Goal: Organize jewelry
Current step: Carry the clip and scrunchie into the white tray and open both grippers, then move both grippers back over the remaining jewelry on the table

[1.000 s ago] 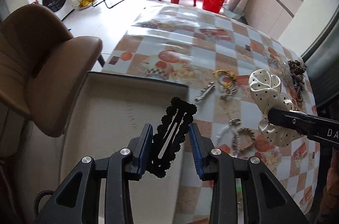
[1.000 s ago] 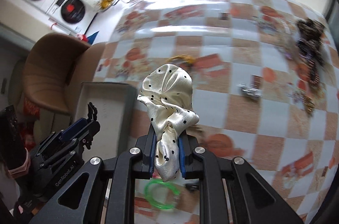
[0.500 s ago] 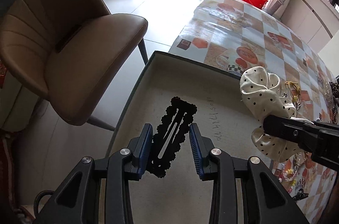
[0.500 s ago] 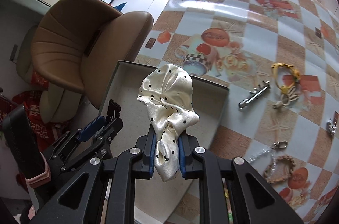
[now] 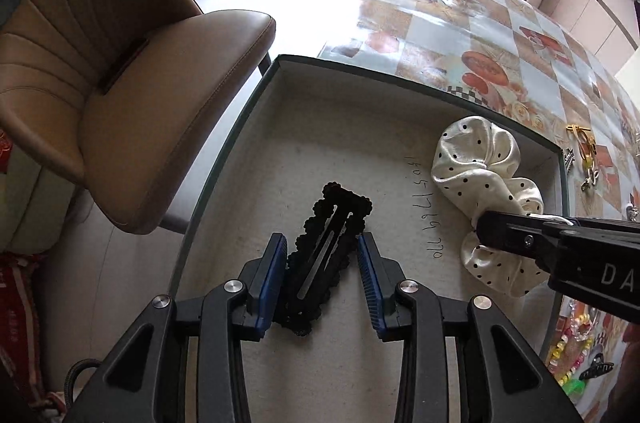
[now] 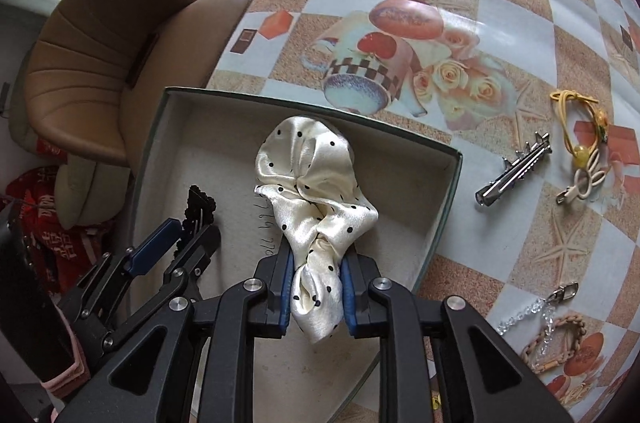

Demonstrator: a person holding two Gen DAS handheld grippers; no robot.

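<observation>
chair (image 5: 132, 127) beside tray (image 5: 224, 159)

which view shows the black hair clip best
The left wrist view: the black hair clip lies lengthwise between the left gripper pads over the box floor, its whole scalloped outline visible. The right wrist view shows only its tip, beyond that gripper's fingers.

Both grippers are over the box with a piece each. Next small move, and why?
Probably finish opening both and lift away. The left gripper and right gripper hang inside the grey box, jaws just opening. The black hair clip already shows a gap at the right pad; the polka-dot scrunchie sits between barely parted pads, its free end over the floor.
</observation>
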